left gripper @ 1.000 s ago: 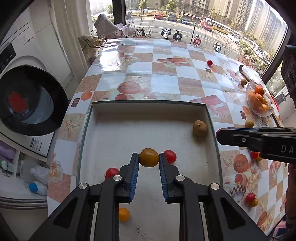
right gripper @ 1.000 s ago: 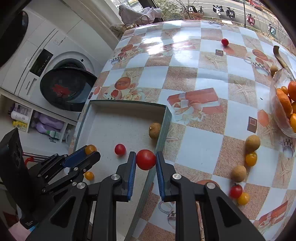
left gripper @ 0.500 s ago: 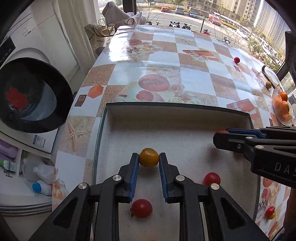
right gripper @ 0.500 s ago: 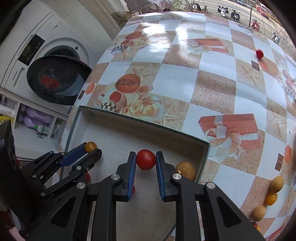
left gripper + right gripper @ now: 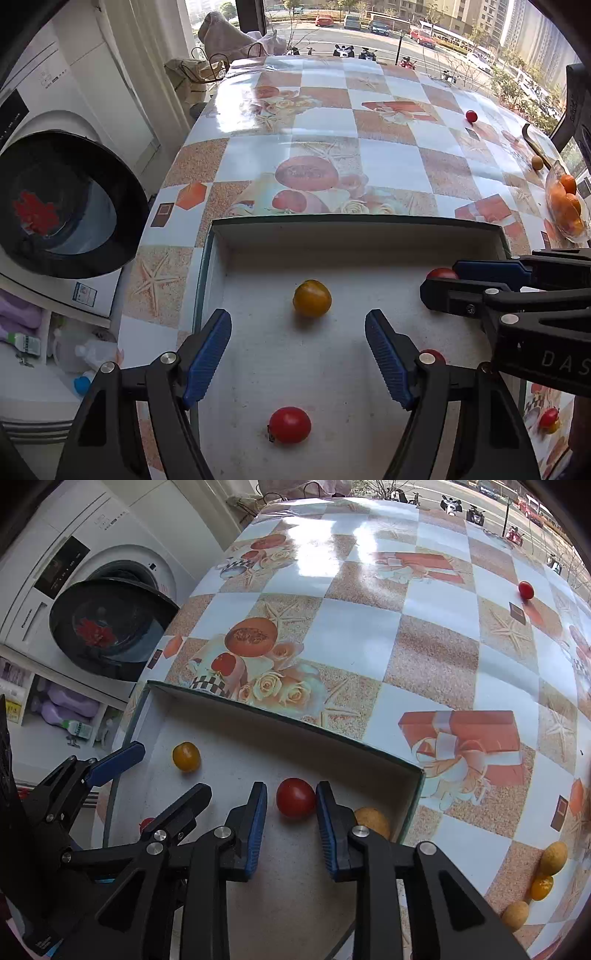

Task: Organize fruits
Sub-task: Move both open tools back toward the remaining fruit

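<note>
A shallow white tray with a green rim (image 5: 354, 221) (image 5: 280, 716) lies on the patterned table. My left gripper (image 5: 297, 325) (image 5: 170, 770) stands over it, its jaws opening wide. A yellow tomato (image 5: 312, 298) (image 5: 186, 757) lies loose on the tray floor just past the fingertips. My right gripper (image 5: 290, 794) (image 5: 441, 280) is at the tray's right side with its jaws opening. A red tomato (image 5: 295, 797) (image 5: 441, 273) rests on the floor between the pads, no longer squeezed. Two more red tomatoes (image 5: 290, 424) (image 5: 432, 354) and a brown fruit (image 5: 373, 819) lie in the tray.
Loose brown and yellow fruits (image 5: 554, 856) (image 5: 542, 886) lie on the table right of the tray. A lone red tomato (image 5: 525, 589) sits far back. A glass bowl of oranges (image 5: 565, 199) stands at the right edge. A washing machine (image 5: 66, 206) is beyond the table's left edge.
Both grippers came in over the tray and lowered. Each has let go: the yellow tomato and the red tomato now lie on the tray floor between opened jaws.
</note>
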`<state>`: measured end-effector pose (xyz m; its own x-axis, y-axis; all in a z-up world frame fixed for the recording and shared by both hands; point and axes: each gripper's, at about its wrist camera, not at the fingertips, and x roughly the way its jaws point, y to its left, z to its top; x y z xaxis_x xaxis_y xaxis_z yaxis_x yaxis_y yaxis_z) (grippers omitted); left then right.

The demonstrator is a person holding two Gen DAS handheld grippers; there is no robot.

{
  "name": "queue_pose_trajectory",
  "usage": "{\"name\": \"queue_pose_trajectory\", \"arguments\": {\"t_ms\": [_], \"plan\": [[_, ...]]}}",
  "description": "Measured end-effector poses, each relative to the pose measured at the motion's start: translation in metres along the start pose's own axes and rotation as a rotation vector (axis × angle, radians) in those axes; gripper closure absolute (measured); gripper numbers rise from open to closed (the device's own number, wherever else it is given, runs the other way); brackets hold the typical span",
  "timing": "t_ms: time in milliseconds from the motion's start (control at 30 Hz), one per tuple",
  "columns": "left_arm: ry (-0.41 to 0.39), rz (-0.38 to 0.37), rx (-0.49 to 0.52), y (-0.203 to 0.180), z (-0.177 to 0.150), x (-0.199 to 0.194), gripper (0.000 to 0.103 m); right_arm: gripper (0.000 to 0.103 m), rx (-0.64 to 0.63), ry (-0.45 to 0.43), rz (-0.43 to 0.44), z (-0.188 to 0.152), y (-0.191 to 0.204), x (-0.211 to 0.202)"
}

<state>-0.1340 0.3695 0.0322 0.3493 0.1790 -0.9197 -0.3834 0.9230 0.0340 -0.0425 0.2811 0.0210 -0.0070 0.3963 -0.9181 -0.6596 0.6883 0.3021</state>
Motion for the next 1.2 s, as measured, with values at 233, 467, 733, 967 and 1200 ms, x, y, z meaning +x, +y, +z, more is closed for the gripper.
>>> {"name": "queue_pose_trajectory", "arguments": {"t_ms": [233,467,733,967,1200], "plan": [[-0.026,0.000,-0.007,0.002,0.002,-0.015,0.027,0.027,0.058,-0.108,0.059,-0.008,-0.015,-0.047],[-0.041,-0.017,0.044,-0.027,0.001,-0.028,0.027,0.026,0.164,-0.151,-0.029,-0.030,-0.057,-0.080],[-0.046,-0.070,0.120,-0.075,-0.009,-0.045,0.027,0.026,0.232,-0.120,-0.214,-0.092,-0.106,-0.094],[-0.051,-0.099,0.186,-0.117,-0.025,-0.063,0.027,0.026,0.271,-0.044,-0.331,-0.126,-0.138,-0.073],[-0.053,-0.155,0.251,-0.158,-0.047,-0.081,0.027,0.026,0.275,-0.068,-0.385,-0.146,-0.156,-0.085]]}}
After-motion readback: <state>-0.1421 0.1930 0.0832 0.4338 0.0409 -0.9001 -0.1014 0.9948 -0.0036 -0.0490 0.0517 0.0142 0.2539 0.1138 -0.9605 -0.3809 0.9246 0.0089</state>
